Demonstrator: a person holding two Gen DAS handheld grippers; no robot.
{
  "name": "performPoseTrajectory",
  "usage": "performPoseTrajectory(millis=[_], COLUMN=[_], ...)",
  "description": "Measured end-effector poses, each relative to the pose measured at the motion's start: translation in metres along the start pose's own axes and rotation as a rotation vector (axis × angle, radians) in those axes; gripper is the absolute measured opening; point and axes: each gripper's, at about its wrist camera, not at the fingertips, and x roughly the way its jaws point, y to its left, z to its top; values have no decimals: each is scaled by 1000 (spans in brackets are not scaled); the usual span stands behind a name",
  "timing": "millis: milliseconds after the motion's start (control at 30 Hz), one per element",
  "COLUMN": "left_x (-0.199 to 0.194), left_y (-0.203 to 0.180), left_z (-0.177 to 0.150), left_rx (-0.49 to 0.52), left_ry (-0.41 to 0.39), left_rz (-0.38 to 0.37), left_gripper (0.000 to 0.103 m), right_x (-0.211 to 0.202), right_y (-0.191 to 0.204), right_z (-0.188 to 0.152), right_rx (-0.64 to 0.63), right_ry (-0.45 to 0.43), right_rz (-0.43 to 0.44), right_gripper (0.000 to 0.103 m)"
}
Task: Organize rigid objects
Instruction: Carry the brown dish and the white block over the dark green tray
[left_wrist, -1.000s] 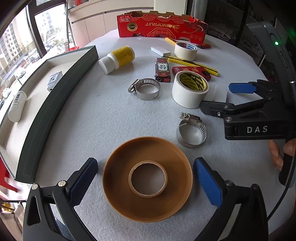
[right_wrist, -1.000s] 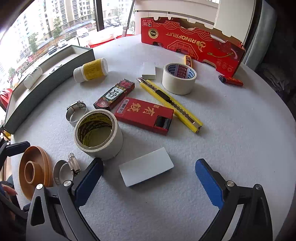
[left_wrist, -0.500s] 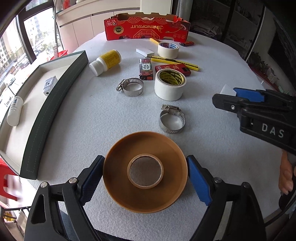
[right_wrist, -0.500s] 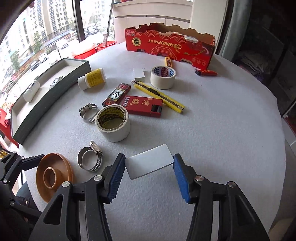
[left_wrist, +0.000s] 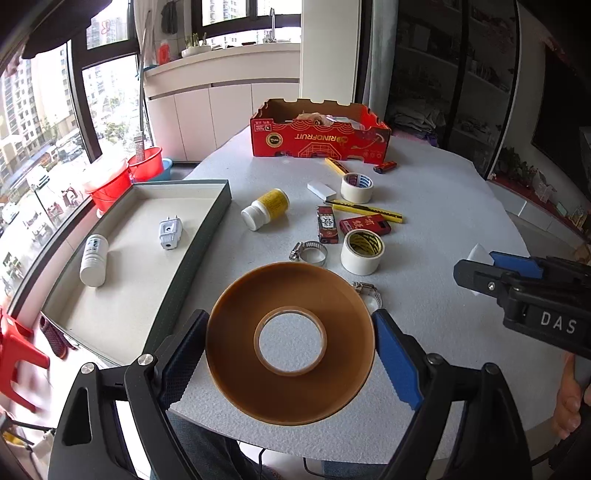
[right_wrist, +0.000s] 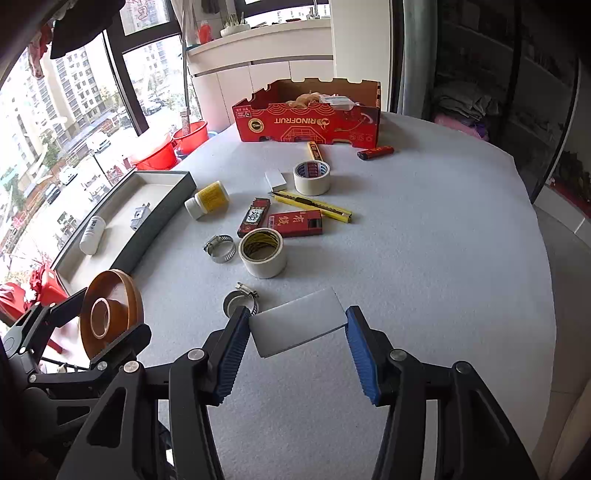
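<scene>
- Both grippers have closed and come up off the table since the earlier frames: the left gripper (left_wrist: 290, 354), then spread either side of the brown tape roll (left_wrist: 290, 343), now pinches it; the right gripper (right_wrist: 295, 332), then spread wide around the white card (right_wrist: 299, 323), now pinches that.
- Left: both pads touch the roll's outer rim on opposite sides. Roll is held flat, hole facing the camera, table felt visible through the hole. Gripping across the widest part probably keeps it from swinging.
- Right: pads press the card's two short ends; card tilts, far edge higher. It appears clear of the table (right_wrist: 424, 229).
- From the left wrist view the right gripper sits at the right edge with the white card corner poking past its blue pad.
- Grey tray (left_wrist: 192, 254) lies at the table's left edge, just beyond the roll. It already holds a white bottle (left_wrist: 94, 260) and a white plug (left_wrist: 169, 232).
- Judgement: tray is the collecting bin; both held items likely go there, left one first as it is nearer.
- Not yet sorted on the table: two hose clamps (right_wrist: 220, 248), two white tape rolls (right_wrist: 263, 252), yellow-label bottle (right_wrist: 207, 200), red packs (right_wrist: 297, 223), yellow knife (right_wrist: 314, 206), lighter (right_wrist: 375, 152).
- Risk: thin card could flex or slip from an end-on pinch.
</scene>
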Motion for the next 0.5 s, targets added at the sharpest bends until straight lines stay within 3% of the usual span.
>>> performPoseTrajectory(millis=[233,500], left_x=[-17,-23], left_y=[57,122], left_z=[11,19], left_rx=[-111,-230], left_ry=[-61,-93], left_rz=[90,197], left_gripper=[89,89], right_x=[-10,6], right_y=[47,107], right_z=[18,45], right_rx=[-57,-111], right_ry=[-47,-55], right_rz=[29,109], right_gripper=[54,54])
